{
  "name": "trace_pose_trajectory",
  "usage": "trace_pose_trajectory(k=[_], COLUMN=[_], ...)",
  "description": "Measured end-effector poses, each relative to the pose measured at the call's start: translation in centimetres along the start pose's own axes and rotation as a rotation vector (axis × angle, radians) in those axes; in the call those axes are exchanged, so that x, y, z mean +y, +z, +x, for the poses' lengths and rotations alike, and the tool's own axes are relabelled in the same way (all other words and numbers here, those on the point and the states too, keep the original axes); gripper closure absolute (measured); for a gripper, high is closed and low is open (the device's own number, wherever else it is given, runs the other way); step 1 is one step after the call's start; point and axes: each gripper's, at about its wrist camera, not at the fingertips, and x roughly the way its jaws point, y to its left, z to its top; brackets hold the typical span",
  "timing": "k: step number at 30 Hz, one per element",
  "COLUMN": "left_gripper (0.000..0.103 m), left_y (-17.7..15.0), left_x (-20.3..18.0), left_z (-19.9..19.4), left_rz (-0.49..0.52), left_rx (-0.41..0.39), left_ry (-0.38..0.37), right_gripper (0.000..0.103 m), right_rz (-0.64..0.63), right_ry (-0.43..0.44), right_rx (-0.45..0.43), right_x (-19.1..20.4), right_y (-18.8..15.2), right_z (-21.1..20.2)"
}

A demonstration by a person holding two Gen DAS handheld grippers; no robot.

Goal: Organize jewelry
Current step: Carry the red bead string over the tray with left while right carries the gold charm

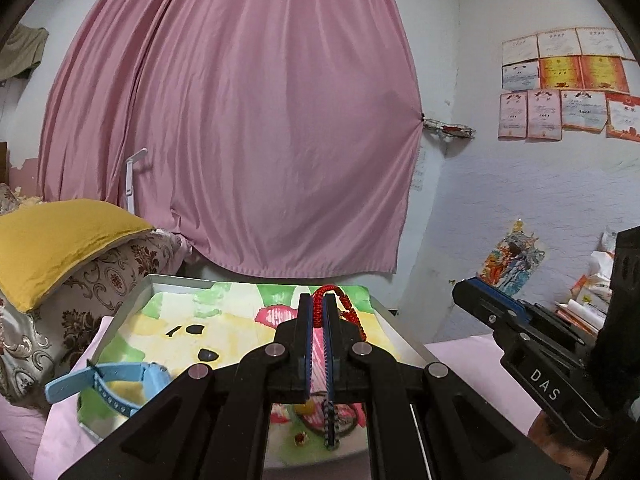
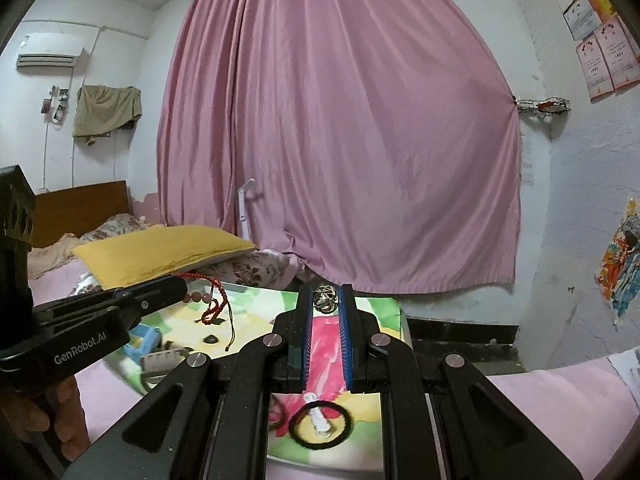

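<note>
1. In the left wrist view we see our left gripper (image 1: 319, 308) clamped on a red braided cord bracelet (image 1: 325, 300), lifted above the shallow metal tray with a colourful painted liner (image 1: 404, 340). A light blue wristwatch with a rubber strap (image 1: 108, 380) lies across the tray's left rim. The right gripper (image 1: 466, 284) hangs to the right; from here we cannot tell how its fingers stand.

2. In the right wrist view our right gripper (image 2: 326, 300) is pinched on a small silver openwork trinket (image 2: 326, 298) above the tray (image 2: 400, 312). A black elastic hair ring (image 2: 320, 426) and a small white tube (image 2: 318, 418) lie on the liner below. The left gripper (image 2: 182, 282) holds the red bracelet (image 2: 214, 304) at left.
</note>
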Motion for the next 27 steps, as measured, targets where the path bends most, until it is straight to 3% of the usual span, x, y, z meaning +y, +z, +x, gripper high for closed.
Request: trace_pose_trajectory(k=[16, 27], left_gripper=[0.098, 0.098], left_y=[-1.6, -2.4], left_x=[-0.1, -0.1], left_z=[6.2, 7.7], left_rz=[0.031, 0.045], left_rx=[0.235, 0.355], left_ry=[0.053, 0.075], right_gripper=[0.092, 0.092], right_rz=[0.023, 0.014], right_ry=[-0.016, 0.007], right_rx=[0.263, 0.375], right_x=[-1.9, -1.4], right_y=[-1.9, -3.0], right_z=[5.7, 7.1])
